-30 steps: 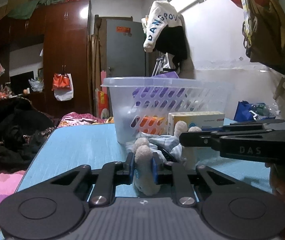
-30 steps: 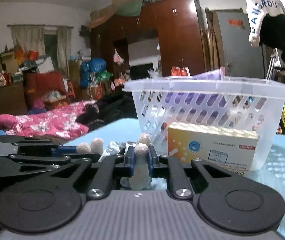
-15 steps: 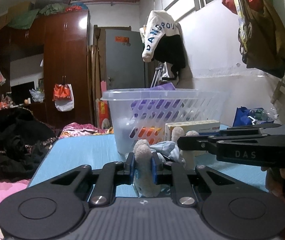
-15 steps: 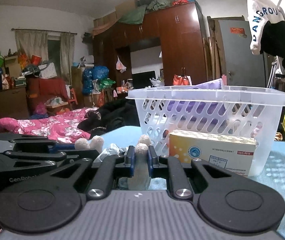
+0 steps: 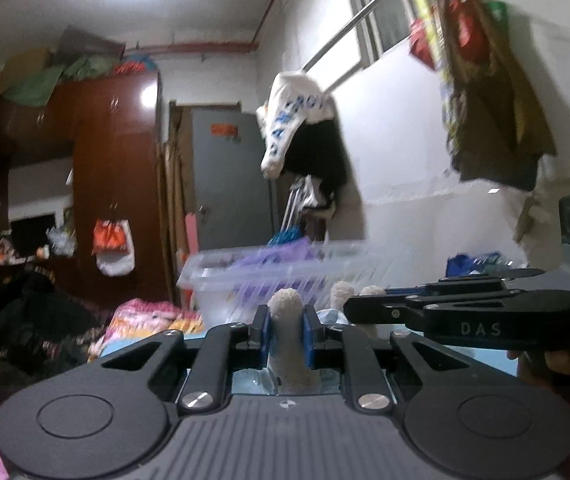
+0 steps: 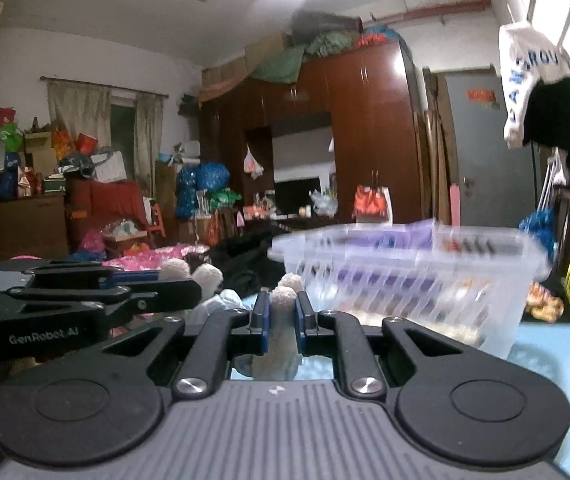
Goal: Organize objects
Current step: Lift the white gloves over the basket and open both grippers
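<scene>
Left wrist view: basket sits lower than before, blurred.

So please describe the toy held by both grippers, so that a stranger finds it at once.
Find the white basket on the blue table. Just before it, the left gripper and right gripper each pinch a limb of one plush toy. It alone is fuzzy and cream.

Both cameras sit low behind their own black two-finger grippers, looking forward along the fingers. The left view faces the grey metal door and white wall; the right view angles further left, taking in the dark red wooden wardrobe. Both share the translucent slotted plastic basket, close ahead, and each sees the other gripper alongside.
</scene>
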A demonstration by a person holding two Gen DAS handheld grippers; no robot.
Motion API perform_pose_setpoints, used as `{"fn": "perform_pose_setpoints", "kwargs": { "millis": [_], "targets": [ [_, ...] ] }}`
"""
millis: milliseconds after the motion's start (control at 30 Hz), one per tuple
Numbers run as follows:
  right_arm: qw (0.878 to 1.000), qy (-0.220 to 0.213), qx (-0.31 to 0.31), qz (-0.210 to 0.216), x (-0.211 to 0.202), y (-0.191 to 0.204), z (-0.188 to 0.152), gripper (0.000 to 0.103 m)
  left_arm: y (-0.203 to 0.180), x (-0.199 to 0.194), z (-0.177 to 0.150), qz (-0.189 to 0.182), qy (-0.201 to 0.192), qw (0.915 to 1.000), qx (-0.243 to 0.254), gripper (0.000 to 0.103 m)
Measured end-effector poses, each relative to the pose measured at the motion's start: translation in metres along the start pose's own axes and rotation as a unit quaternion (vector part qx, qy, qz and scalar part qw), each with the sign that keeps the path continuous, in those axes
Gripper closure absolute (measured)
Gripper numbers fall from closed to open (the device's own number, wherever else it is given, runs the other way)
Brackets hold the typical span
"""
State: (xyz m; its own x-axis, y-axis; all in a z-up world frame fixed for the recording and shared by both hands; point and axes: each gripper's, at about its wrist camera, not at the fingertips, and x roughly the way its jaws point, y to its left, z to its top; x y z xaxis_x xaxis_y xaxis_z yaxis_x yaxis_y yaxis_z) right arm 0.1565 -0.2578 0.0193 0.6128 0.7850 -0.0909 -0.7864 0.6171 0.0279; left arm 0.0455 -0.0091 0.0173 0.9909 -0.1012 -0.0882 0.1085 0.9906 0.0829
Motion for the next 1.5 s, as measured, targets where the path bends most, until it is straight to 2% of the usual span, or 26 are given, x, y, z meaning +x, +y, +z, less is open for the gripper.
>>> {"fn": "perform_pose_setpoints", "kwargs": {
  "millis": [200,367,433,600,867,1033,1500],
  "targets": [
    [0.999,-0.027,-0.033,-0.025,-0.014,-0.012,0.051,0.089,-0.018,0.002,0.045,-0.032,-0.045,0.9982,0.023,0.084],
    [0.996,-0.042,-0.047,-0.061,-0.006,-0.031,0.093,0.089,-0.033,0.023,0.092,-0.062,-0.064,0.9953,0.036,0.084],
    [0.996,-0.036,-0.042,-0.076,0.005,-0.044,0.106,0.089,-0.040,0.040,0.110,-0.067,-0.064,0.9946,0.046,0.084],
    [0.992,-0.020,-0.027,-0.121,0.037,-0.076,0.123,0.090,-0.045,0.101,0.137,-0.073,-0.027,0.9961,0.040,0.084],
    [0.988,0.039,0.005,-0.152,0.094,-0.110,0.093,0.090,-0.045,0.175,0.118,-0.073,0.039,0.9961,0.028,0.084],
    [0.986,0.047,0.008,-0.159,0.097,-0.115,0.079,0.090,-0.039,0.205,0.103,-0.077,0.062,0.9947,0.027,0.084],
    [0.986,0.037,0.014,-0.163,0.086,-0.124,0.078,0.090,-0.043,0.223,0.106,-0.078,0.069,0.9938,0.038,0.084]
  ]
}}
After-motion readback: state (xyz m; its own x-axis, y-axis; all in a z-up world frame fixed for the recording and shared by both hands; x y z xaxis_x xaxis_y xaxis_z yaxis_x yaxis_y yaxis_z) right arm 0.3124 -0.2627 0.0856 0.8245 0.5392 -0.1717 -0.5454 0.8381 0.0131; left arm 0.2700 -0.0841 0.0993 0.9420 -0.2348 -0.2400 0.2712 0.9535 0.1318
